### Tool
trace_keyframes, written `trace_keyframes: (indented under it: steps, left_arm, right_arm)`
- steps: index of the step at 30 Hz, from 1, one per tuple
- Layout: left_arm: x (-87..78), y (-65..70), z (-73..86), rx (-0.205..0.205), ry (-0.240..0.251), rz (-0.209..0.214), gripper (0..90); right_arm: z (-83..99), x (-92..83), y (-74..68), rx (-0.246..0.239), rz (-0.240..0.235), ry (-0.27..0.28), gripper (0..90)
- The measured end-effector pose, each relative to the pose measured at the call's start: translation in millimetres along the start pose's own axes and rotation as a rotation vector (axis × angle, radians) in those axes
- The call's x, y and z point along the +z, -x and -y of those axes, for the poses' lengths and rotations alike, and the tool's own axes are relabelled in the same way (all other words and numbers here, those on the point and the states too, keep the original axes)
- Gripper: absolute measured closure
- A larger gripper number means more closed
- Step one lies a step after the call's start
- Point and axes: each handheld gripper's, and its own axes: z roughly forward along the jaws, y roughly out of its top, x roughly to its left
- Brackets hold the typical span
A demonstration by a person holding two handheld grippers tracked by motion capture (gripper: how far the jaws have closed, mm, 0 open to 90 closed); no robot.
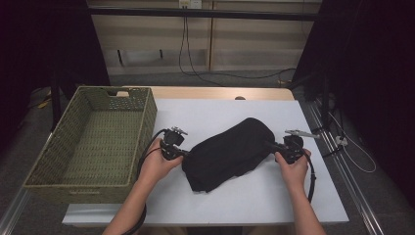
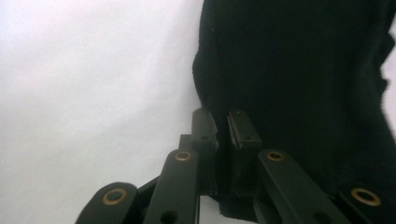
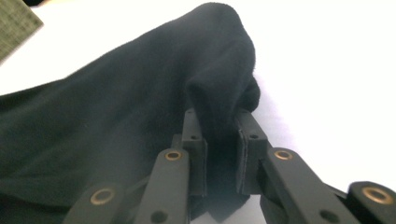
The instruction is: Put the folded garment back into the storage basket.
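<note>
A black cloth (image 1: 227, 152) lies bunched on the white table (image 1: 254, 198), stretched slantwise between my two grippers. My left gripper (image 1: 185, 153) is at the cloth's near-left end. In the left gripper view its jaws (image 2: 223, 119) stand almost together, pinching a thin edge of the black cloth (image 2: 299, 70). My right gripper (image 1: 272, 146) is at the cloth's far-right end. In the right gripper view (image 3: 218, 116) a thick fold of the black cloth (image 3: 116, 107) is clamped between its pads.
A green woven basket (image 1: 145, 127) stands at the left of the table, close to my left hand, and a corner of the basket (image 3: 14, 23) appears in the right gripper view. Bare wooden tabletop (image 1: 220, 93) runs along the far edge. Cables hang behind the table.
</note>
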Motion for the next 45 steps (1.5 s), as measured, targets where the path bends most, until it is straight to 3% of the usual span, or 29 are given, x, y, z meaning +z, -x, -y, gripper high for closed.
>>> trace_keyframes:
  steps: [5, 9, 15, 20, 28, 37, 45]
  left_arm:
    - [-9.8, 4.2, -6.9, 0.010, -0.014, -0.008, 83.3]
    - [-17.7, 6.8, -14.2, 0.024, -0.048, -0.014, 83.4]
    - [-22.2, 8.3, -26.9, 0.037, -0.174, -0.028, 83.8]
    - [-27.8, 5.4, -35.5, 0.039, -0.236, -0.038, 83.9]
    - [-43.7, 9.9, -49.8, 0.071, -0.281, -0.066, 84.0]
    - [-65.7, 10.4, -65.4, 0.068, -0.276, -0.075, 84.0]
    - [-81.1, 10.2, -76.8, 0.079, -0.304, -0.103, 84.0]
  right_arm:
    - [-4.5, -3.4, 3.5, 0.037, -0.034, 0.025, 77.5]
    - [-8.7, -6.5, 3.0, 0.026, -0.028, 0.033, 77.7]
    - [-12.8, -10.8, 3.8, 0.022, -0.030, 0.036, 78.2]
    - [-18.2, -13.7, 3.0, 0.017, -0.022, 0.040, 78.4]
    - [-28.1, -15.6, -1.8, 0.020, -0.032, 0.056, 78.7]
    - [-41.3, -18.5, -8.9, 0.012, -0.035, 0.079, 78.9]
    - [-55.2, -17.7, -19.3, -0.022, -0.039, 0.082, 78.9]
